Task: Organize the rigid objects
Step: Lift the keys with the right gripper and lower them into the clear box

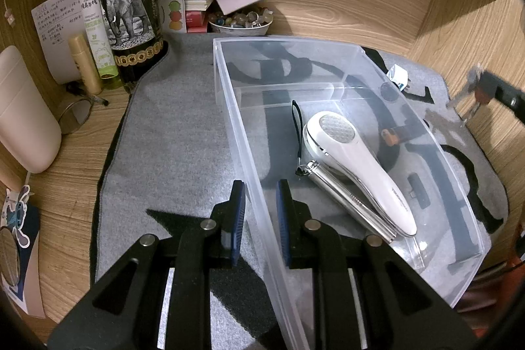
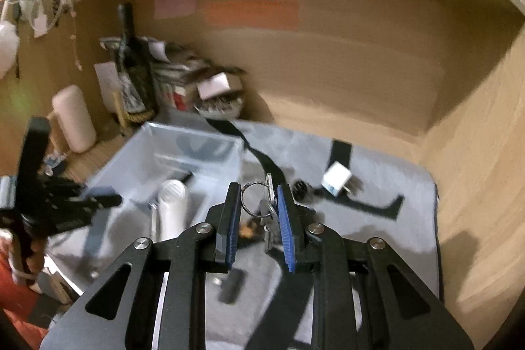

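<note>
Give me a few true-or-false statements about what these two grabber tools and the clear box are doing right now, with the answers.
1. The left gripper straddles the wall of the clear bin. True.
2. The right gripper holds nothing. False: it carries a bunch of keys on a ring.
3. A white handheld device lies inside the bin. True.
4. The white charger plug is inside the bin. False: it lies on the grey mat outside it.
5. The dark bottle with an elephant label lies on its side. False: it stands upright.
</note>
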`<state>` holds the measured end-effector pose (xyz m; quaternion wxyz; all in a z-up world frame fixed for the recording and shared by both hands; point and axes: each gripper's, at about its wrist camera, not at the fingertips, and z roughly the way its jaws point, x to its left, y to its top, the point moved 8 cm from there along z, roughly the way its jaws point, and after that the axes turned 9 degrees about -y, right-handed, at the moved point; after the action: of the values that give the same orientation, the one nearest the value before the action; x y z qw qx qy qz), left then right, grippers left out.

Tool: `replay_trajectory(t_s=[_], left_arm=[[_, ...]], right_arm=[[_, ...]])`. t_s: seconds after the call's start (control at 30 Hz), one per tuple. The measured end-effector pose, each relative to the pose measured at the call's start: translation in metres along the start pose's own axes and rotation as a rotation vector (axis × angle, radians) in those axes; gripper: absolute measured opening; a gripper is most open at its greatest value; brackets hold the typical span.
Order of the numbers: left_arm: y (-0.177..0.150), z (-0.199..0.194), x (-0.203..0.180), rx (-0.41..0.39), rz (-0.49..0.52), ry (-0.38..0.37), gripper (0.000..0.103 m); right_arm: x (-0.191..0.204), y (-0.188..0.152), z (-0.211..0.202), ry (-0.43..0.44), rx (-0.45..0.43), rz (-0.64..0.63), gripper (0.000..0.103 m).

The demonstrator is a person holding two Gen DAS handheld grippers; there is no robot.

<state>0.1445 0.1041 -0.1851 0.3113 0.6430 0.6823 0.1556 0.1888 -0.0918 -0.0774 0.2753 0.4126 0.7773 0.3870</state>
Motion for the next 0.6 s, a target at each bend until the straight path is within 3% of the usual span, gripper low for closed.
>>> replay_trajectory(t_s=[0.3, 0.6], left_arm=[[0.000, 0.000, 0.000, 0.000, -0.001, -0.001, 0.018], [0.001, 0.000, -0.002, -0.002, -0.002, -0.005, 0.018]], right_arm=[[0.048, 0.025, -0.004, 0.101, -0.060, -0.060, 0.020], [0.090, 0.020, 0.016, 0.192, -0.006, -0.125, 0.020]])
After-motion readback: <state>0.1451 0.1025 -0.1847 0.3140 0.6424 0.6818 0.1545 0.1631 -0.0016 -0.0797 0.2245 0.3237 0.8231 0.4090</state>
